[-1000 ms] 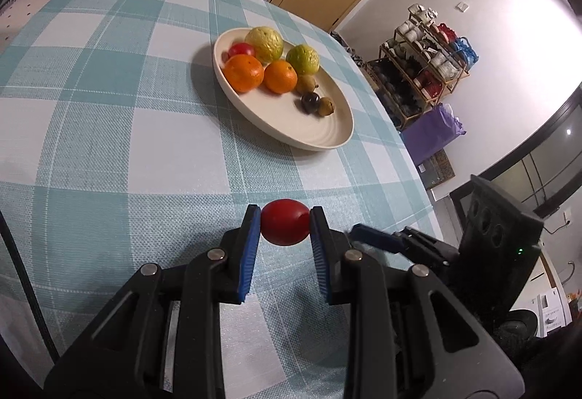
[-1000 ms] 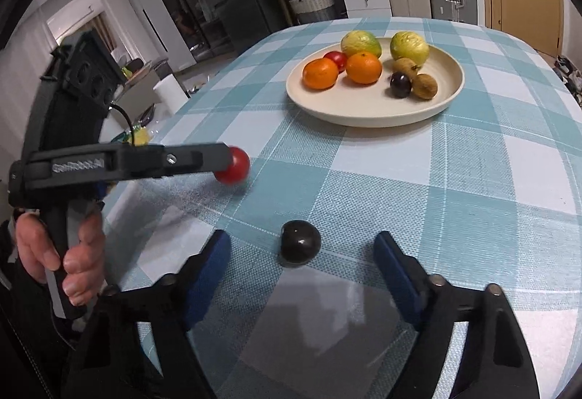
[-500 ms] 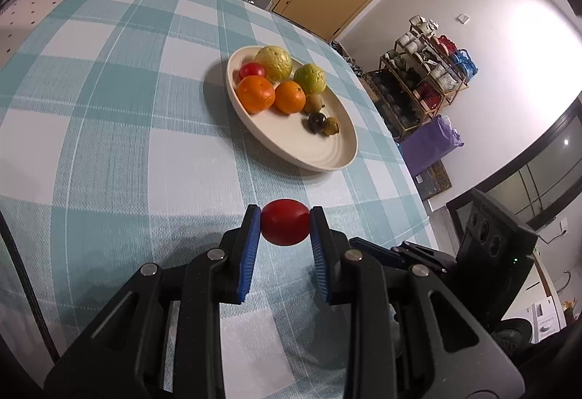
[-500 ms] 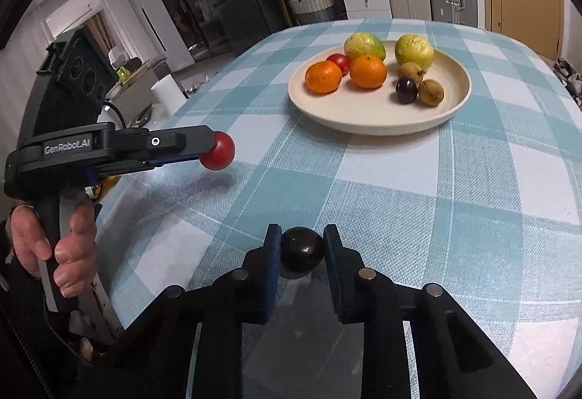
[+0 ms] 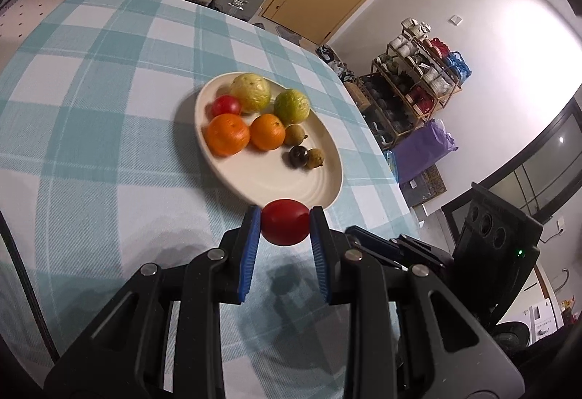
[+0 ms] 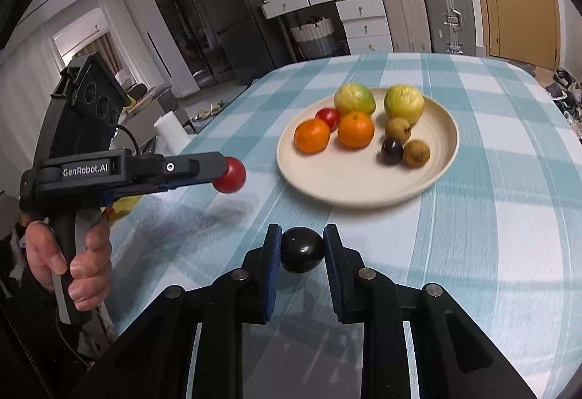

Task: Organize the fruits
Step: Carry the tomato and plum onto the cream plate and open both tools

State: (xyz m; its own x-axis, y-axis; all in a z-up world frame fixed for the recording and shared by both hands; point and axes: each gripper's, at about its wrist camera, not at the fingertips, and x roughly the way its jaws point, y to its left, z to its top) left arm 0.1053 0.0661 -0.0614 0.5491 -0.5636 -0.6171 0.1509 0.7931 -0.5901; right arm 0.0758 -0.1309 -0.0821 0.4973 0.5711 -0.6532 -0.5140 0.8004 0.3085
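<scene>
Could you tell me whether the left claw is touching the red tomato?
Touching: the left wrist view shows the red tomato pinched between both blue pads of the left claw.

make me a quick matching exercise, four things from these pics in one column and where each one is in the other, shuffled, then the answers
1. red tomato
2. dark plum
3. two oranges
4. paper towel roll

a. on the plate
b. held in the right gripper
c. off the table, beyond its far left edge
d. held in the left gripper

Pairs: 1-d, 2-b, 3-a, 4-c
</scene>
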